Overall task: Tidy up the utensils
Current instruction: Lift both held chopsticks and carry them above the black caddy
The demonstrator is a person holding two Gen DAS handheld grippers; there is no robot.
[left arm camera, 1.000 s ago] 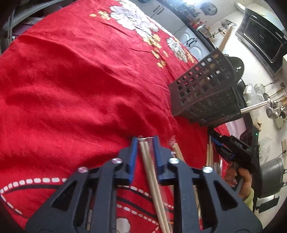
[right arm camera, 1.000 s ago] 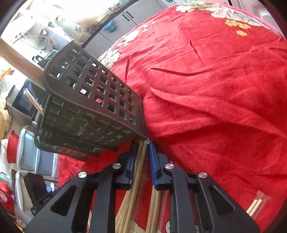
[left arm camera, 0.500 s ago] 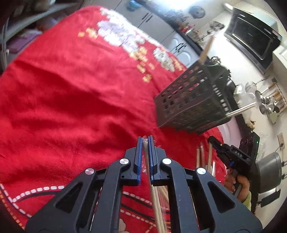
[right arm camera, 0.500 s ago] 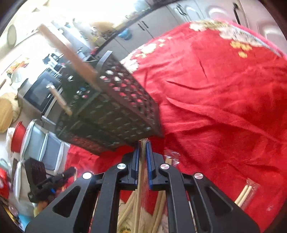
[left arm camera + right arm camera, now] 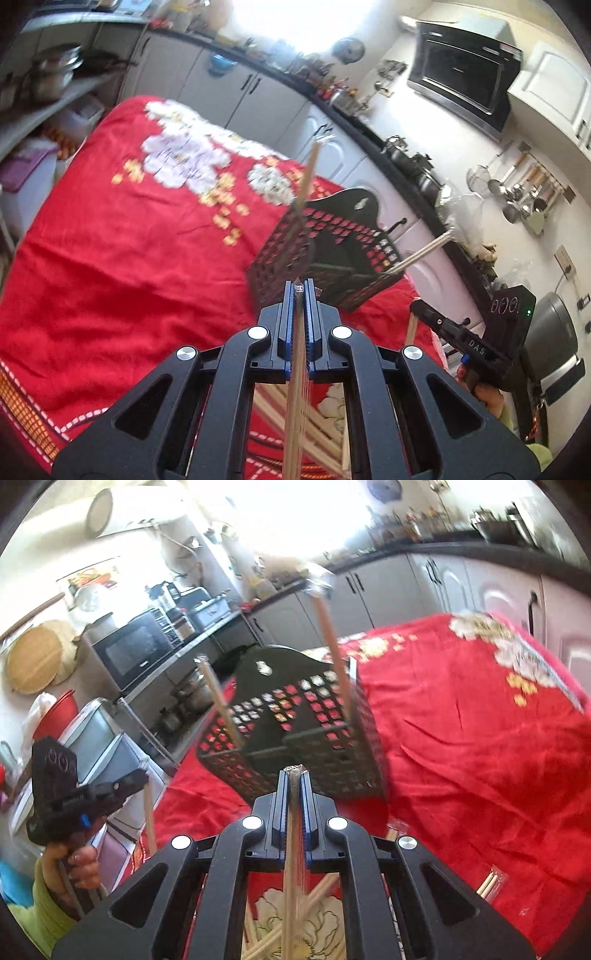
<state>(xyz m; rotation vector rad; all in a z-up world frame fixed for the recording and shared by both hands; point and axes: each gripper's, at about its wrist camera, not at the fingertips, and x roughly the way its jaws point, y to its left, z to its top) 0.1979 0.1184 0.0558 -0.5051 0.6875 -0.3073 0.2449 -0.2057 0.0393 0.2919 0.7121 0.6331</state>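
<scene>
From the left wrist view: left gripper (image 5: 299, 286), on the cloth a second ago, now carries a wrapped chopstick pair (image 5: 295, 398) above the red cloth (image 5: 110, 258), near the black basket (image 5: 325, 254). From the right wrist view: right gripper (image 5: 293, 771), likewise raised, pinches another wrapped pair (image 5: 293, 871). Judgement: both pickups done; insertion remains.

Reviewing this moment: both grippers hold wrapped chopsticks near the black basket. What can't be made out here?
- Left wrist view: the lower end of the wrapped chopsticks is cut off by the bottom edge.
- Right wrist view: the floor of the black basket is hidden by its perforated walls.
- Right wrist view: the count of loose chopsticks is unclear, covered by the right gripper.
</scene>
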